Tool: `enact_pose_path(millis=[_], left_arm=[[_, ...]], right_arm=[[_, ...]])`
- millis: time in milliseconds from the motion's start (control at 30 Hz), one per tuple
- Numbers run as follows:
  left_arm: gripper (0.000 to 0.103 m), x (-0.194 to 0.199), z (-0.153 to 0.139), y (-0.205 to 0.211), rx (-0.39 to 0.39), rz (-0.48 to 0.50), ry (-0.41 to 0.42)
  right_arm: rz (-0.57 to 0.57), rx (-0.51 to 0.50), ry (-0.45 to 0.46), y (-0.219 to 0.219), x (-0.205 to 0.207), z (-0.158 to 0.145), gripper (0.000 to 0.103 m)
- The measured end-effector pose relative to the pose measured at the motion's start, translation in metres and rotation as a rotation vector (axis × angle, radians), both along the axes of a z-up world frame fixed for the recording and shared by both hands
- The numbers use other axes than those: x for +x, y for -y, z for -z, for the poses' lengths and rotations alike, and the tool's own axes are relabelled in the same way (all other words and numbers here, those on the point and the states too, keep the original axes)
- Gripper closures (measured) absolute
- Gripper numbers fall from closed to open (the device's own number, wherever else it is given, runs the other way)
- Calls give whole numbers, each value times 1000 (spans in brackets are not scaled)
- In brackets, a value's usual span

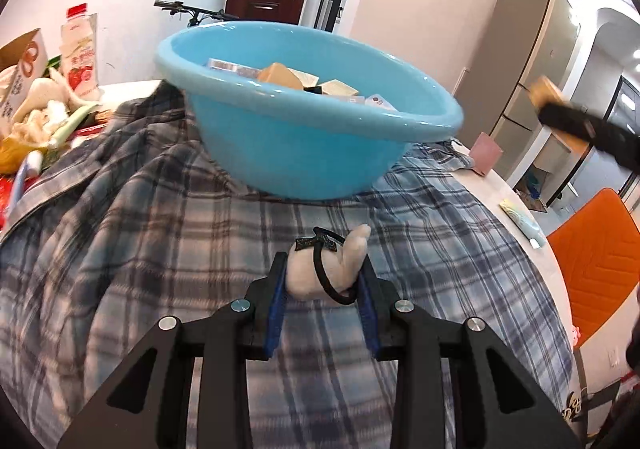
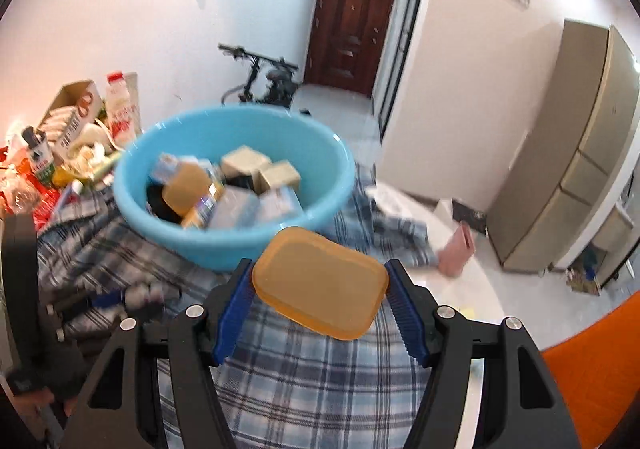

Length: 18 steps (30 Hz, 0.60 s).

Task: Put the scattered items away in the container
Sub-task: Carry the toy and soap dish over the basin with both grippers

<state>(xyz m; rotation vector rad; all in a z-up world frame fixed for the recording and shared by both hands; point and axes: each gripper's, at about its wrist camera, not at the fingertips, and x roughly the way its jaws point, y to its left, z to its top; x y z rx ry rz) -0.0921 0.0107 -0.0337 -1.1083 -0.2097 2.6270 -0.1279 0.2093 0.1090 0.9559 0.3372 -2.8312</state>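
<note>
Two loads are on their way to one blue basin (image 2: 236, 245), so the step in hand looks like the carry: both items are lifted off the plaid cloth (image 1: 168, 249) that covers the tabletop (image 2: 476, 281), and neither is yet over the rim. The basin sits on the cloth, ahead of both grippers, and already holds a jumble of small boxes, tan and pale blue, an amber piece among them and something black low in the heap; it looks about half full.

The right gripper (image 2: 320, 297) holds an amber plastic lid (image 2: 320, 283), flat and rounded at the corners, its jaws set moderately wide and pressing on its two short ends. It hangs just short of the near wall of the basin. The next move probably calls for going forward over the rim before letting go, with the lid tilted so it slides in rather than catching the edge.

The left gripper (image 1: 324, 281) has its jaws drawn narrow on a small cream plush toy (image 1: 320, 269) with a black elastic band (image 1: 334, 285) looped round it. It sits further back from the basin and needs a longer reach forward.
</note>
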Motion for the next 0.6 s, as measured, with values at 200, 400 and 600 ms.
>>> enact_pose_path(millis=[200, 400, 600], left_arm=[[72, 18, -50, 20, -24, -41, -108], [72, 8, -113, 35, -58, -91, -247], [72, -21, -159, 32, -90, -118, -351]], right_arm=[[-81, -21, -67, 28, -9, -27, 36], [-138, -68, -124, 44, -21, -51, 36], [-174, -119, -170, 52, -41, -74, 36]])
